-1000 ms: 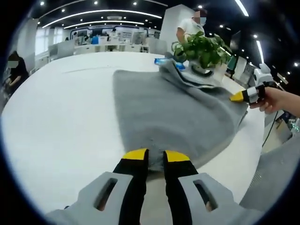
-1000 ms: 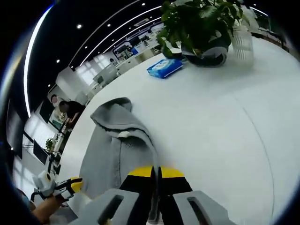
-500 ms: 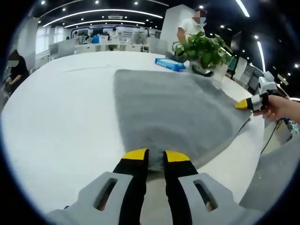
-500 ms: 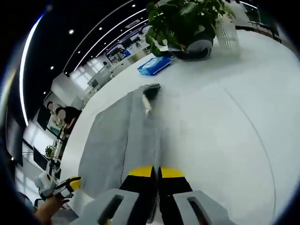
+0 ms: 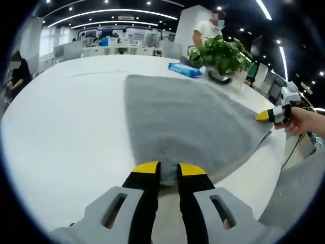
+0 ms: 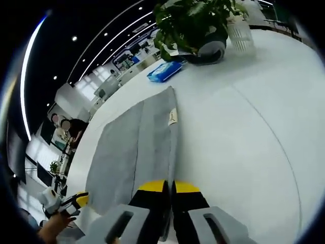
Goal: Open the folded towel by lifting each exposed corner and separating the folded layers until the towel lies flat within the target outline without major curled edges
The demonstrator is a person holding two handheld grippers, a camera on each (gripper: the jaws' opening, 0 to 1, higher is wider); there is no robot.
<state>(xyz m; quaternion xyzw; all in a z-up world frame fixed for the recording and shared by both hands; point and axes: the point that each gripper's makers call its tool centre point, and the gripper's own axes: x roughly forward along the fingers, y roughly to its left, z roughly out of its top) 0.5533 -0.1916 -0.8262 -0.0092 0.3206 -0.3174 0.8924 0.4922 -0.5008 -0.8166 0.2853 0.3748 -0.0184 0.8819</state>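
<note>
One grey towel (image 5: pixel 188 119) lies spread across the middle of the left gripper view on a white round table (image 5: pixel 61 132), far edge toward the upper centre, near edge at the bottom centre. In the right gripper view the same towel (image 6: pixel 134 152) runs from the bottom centre up to the upper middle, w/ a small white label (image 6: pixel 172 117) on its right edge.

Left gripper (image 5: pixel 169 169), bottom centre of its view: jaws a little apart, towel's near edge between the yellow tips; looks pinched, but actual contact is hard to confirm. Right gripper (image 6: pixel 169 186), bottom centre of its own view: jaws pressed together on the towel's edge. It also appears at the right edge of the left gripper view (image 5: pixel 268 116), held in a person's hand (image 5: pixel 299 118) at the towel's right corner.

Risks, as judgement: pulling the two held spots unevenly could skew the towel or drag it off any target outline (I can't make out an outline here). Letting go while an edge is raised could let it curl or fold back. A wide sweep toward the upper part of either view could knock the plant.

Counts: 1 towel, 2 grippers, 1 potted plant (image 5: pixel 219 53), 1 blue packet (image 5: pixel 185 69), 1 clear ribbed cup (image 6: pixel 238 33) beside the plant. Several people in the background; at least 2 in each view.
</note>
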